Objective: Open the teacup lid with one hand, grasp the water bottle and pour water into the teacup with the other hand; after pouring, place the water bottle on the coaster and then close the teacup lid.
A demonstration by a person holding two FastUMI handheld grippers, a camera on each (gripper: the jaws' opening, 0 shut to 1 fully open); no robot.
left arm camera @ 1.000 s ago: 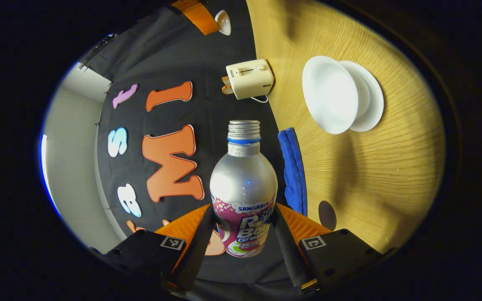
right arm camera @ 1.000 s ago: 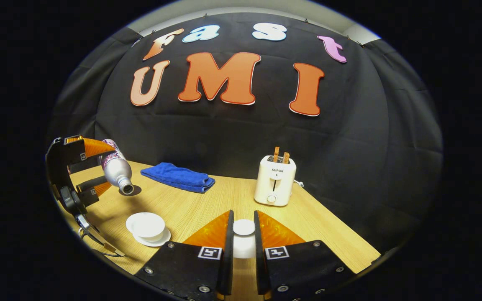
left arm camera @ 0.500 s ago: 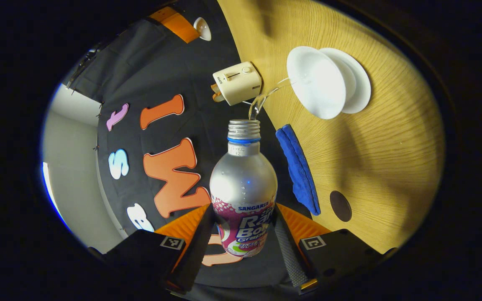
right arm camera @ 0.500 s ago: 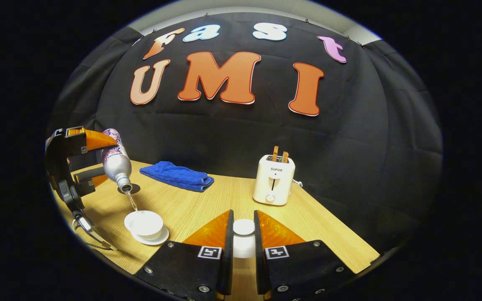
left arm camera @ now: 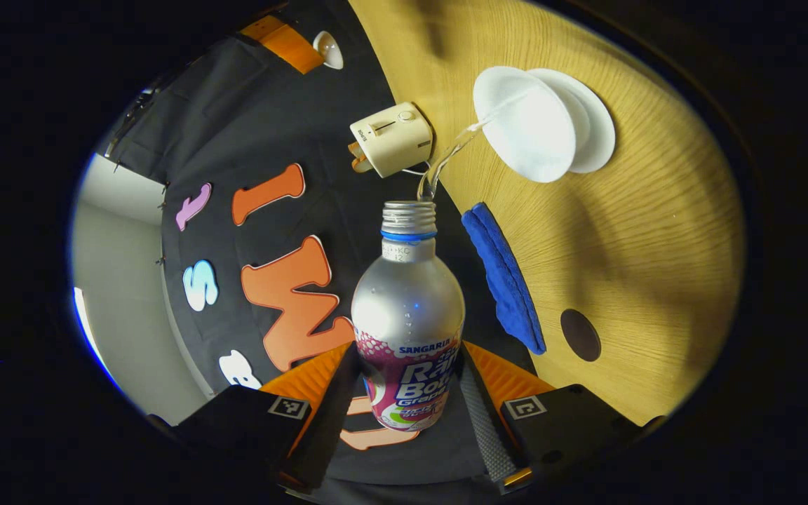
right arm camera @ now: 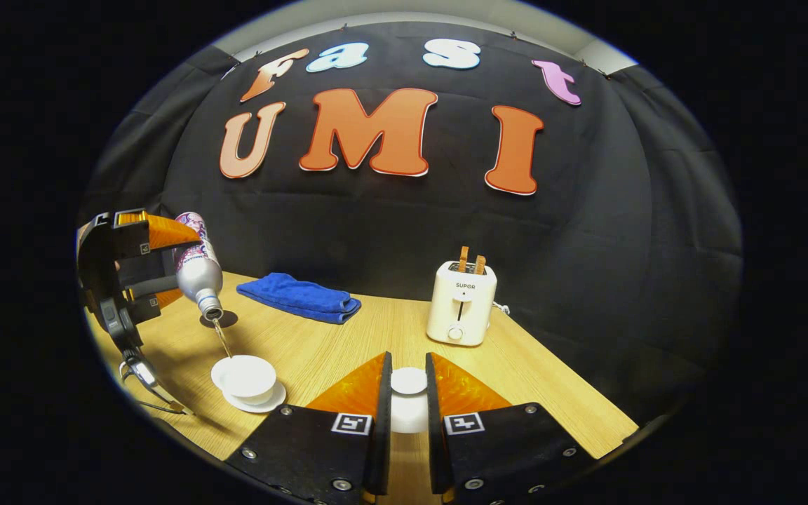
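1. While we look along the left hand-held gripper, we see both its fingers pressed on the lower body of the water bottle, one on each side of it.
2. We see the bottle tipped with its open neck toward the teacup, and a thin stream of water runs from the neck to the cup's rim.
3. In the right gripper view we find the same bottle held up and to the left of the teacup, mouth down, with the water falling into the cup.
4. We see the teacup open, standing on its saucer on the bench.
5. We see the right hand-held gripper closed on the white teacup lid, which sits between its fingers, to the right of the teacup and well apart from it.
6. Behind the teacup we see the dark round coaster lying bare on the bench, just under the bottle's mouth as the right gripper view shows it.
7. Farther behind the teacup we see a folded blue cloth, and to the right of it a cream toaster with two slices of toast standing up.
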